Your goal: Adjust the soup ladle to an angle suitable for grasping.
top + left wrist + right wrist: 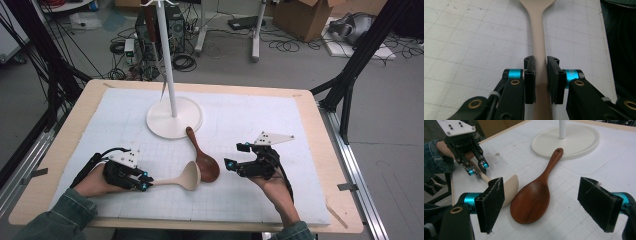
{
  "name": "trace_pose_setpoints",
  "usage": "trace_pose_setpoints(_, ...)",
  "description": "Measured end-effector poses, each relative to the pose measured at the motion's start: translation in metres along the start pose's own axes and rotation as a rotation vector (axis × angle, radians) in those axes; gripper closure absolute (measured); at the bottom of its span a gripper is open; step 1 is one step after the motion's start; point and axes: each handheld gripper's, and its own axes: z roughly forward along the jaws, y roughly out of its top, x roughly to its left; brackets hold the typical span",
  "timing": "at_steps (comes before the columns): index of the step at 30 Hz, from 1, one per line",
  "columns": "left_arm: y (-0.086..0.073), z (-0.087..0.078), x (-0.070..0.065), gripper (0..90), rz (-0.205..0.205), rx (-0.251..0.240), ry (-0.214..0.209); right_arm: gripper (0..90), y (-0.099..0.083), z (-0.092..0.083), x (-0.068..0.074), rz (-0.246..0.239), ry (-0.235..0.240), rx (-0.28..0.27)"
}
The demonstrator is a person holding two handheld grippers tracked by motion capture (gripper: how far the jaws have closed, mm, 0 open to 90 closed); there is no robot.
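My left tongs point(145, 183) clamp the cream ladle's handle point(537, 37); my right tongs point(547, 205), apart, should straddle the brown wooden spoon point(532, 198) squarely before closing.

Round white stand base point(174, 117) at twelve o'clock on the white gridded mat point(240, 120), thin white pole point(166, 55) upright from its middle. Light wooden table point(75, 120) under the mat. Cardboard box point(305, 17) at one o'clock on the grey floor, cable tangle point(185, 62) near twelve, black frame struts point(357, 62) at two.
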Motion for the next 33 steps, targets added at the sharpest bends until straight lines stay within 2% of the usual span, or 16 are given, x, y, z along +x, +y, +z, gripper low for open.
trace_pose_setpoints(7,0.003,0.003,0.001,77.1,0.002,-0.012,0.013,20.9,0.000,0.004,0.001,-0.006,0.004,0.007)
trace_pose_setpoints(13,0.002,-0.001,-0.001,73.2,-0.001,0.001,0.040,20.9,0.000,0.003,0.001,-0.002,0.005,0.007)
trace_pose_setpoints(25,-0.020,-0.026,-0.005,63.8,-0.031,-0.039,0.091,20.9,0.000,0.003,0.001,-0.004,-0.003,0.006)
trace_pose_setpoints(33,-0.032,-0.038,-0.007,60.8,-0.039,-0.050,0.106,20.9,0.001,0.003,-0.002,-0.001,-0.014,0.006)
